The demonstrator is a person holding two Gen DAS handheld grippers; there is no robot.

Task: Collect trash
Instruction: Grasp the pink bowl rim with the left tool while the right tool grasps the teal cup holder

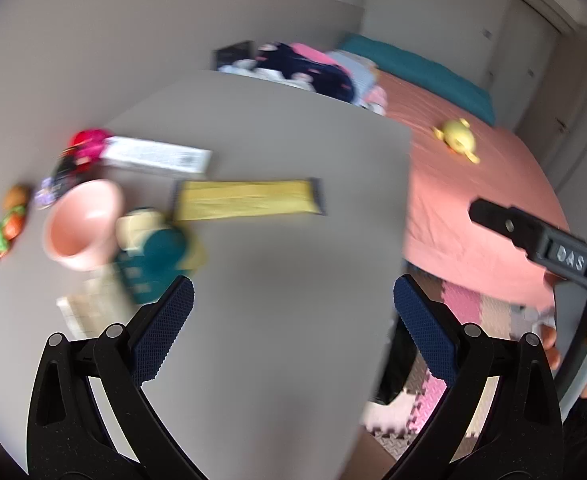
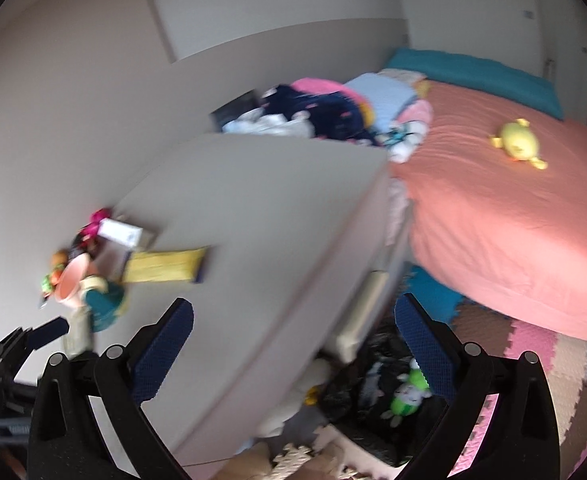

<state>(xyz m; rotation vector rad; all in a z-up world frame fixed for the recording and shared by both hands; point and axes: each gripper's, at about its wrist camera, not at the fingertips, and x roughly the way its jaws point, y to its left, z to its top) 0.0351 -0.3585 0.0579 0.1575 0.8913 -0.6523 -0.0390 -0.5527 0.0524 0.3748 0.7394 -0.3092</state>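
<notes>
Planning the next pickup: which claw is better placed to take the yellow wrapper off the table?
Left, probably. The left claw is open over the table, nearer the yellow wrapper. The right claw, also open, straddles the table's edge, farther from it.

soft daylight; motion blur; fisheye warp
</notes>
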